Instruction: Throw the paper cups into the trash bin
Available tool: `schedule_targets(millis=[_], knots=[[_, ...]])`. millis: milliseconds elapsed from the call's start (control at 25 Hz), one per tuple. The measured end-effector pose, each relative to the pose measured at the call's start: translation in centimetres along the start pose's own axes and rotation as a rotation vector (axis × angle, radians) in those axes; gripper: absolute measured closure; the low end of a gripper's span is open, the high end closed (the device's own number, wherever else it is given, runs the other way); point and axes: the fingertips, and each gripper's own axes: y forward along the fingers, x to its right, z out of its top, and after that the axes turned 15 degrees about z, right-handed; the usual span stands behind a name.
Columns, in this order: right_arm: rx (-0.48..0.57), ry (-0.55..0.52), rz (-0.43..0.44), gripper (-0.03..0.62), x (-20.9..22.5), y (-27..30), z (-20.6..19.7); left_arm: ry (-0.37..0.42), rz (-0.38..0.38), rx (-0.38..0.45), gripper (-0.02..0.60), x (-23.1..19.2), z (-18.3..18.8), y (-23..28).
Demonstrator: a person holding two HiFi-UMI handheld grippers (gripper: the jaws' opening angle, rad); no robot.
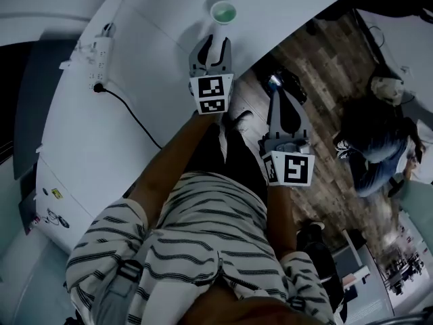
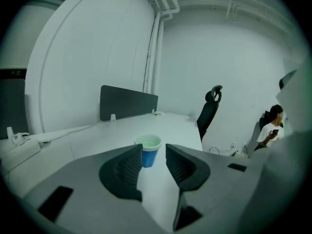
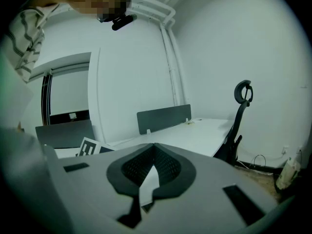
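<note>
Head view, then each gripper view: one paper cup, two hand-held grippers at a white desk.

Head view: paper cup [image 1: 222, 11] upright on the white desk [image 1: 155, 59], just beyond the left gripper [image 1: 216, 42]; right gripper [image 1: 279, 97] off the desk edge, over wood floor [image 1: 331, 66]; power strip [image 1: 100, 49] well left of the cup. Left gripper view: left gripper [image 2: 153, 151] with jaws apart, nothing between the pads; blue-walled cup [image 2: 147, 147] stands past the tips, seen in the gap; grey divider panel [image 2: 127, 102] behind. Right gripper view: right gripper [image 3: 154, 152] with jaws closed tip to tip, holding nothing; office chair [image 3: 241, 116] at right.
</note>
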Motion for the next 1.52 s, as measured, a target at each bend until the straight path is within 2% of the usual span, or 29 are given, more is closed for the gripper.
schedule_targets(millis=[360, 640, 1040, 1520], knots=[[-0.025, 0.014, -0.008, 0.583, 0.1, 1.1, -1.5, 0.036, 0.001, -0.023, 0.355, 0.0, -2.4, 3.3], [-0.034, 0.023, -0.018, 0.583, 0.1, 1.8, -2.3, 0.06, -0.013, -0.01, 0.313, 0.2, -3.3, 5.1], [-0.069, 0.024, -0.013, 0.583, -0.8, 3.0, -3.8, 0.086, -0.02, -0.002, 0.284, 0.0, -4.3, 8.0], [-0.082, 0.027, -0.042, 0.583, 0.1, 2.7, -4.3, 0.09, -0.031, -0.009, 0.284, 0.5, -3.3, 11.0]])
